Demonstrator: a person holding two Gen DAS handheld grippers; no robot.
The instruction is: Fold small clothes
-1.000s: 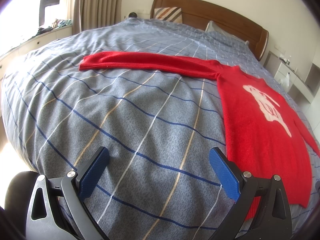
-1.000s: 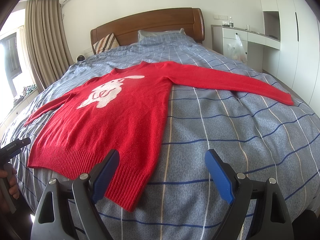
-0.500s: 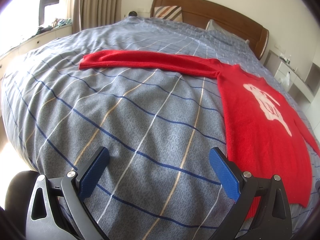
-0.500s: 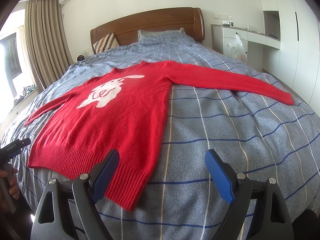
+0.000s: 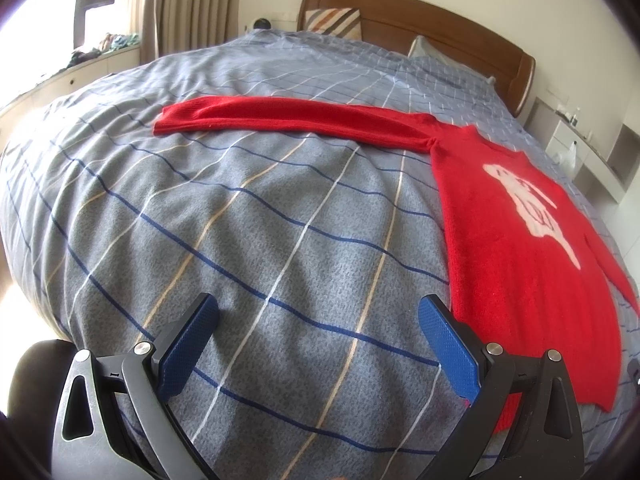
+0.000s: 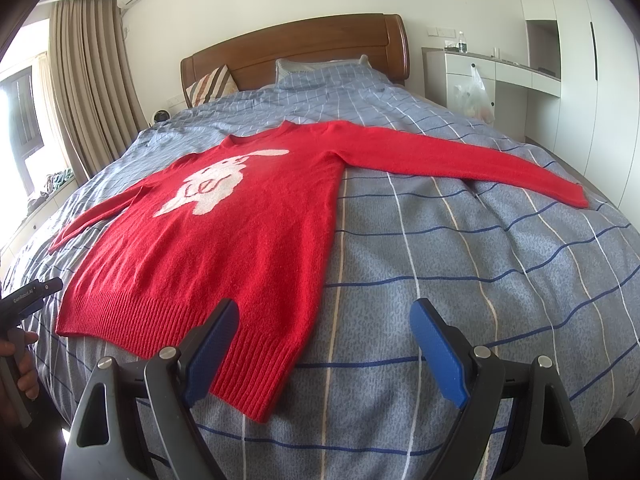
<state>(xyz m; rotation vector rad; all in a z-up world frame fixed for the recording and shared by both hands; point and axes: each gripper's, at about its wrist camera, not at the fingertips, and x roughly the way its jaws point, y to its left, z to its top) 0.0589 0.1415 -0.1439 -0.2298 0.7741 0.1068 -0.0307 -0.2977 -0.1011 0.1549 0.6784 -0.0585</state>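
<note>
A red sweater (image 6: 240, 240) with a white rabbit print lies flat and face up on the bed, both sleeves stretched out sideways. In the left wrist view the sweater (image 5: 520, 248) fills the right side, one sleeve (image 5: 288, 118) reaching left across the cover. My left gripper (image 5: 318, 340) is open above bare bedcover, left of the hem. My right gripper (image 6: 324, 344) is open too, hovering over the hem's right corner, its left finger (image 6: 212, 344) in front of the ribbing. Neither holds anything.
A grey-blue checked bedcover (image 6: 460, 300) spans the bed, with a wooden headboard (image 6: 296, 52) and pillows at the far end. White cabinets (image 6: 500, 80) with a hanging plastic bag stand right, curtains (image 6: 92, 76) left. A hand holding the other gripper's handle (image 6: 20, 320) shows at the left edge.
</note>
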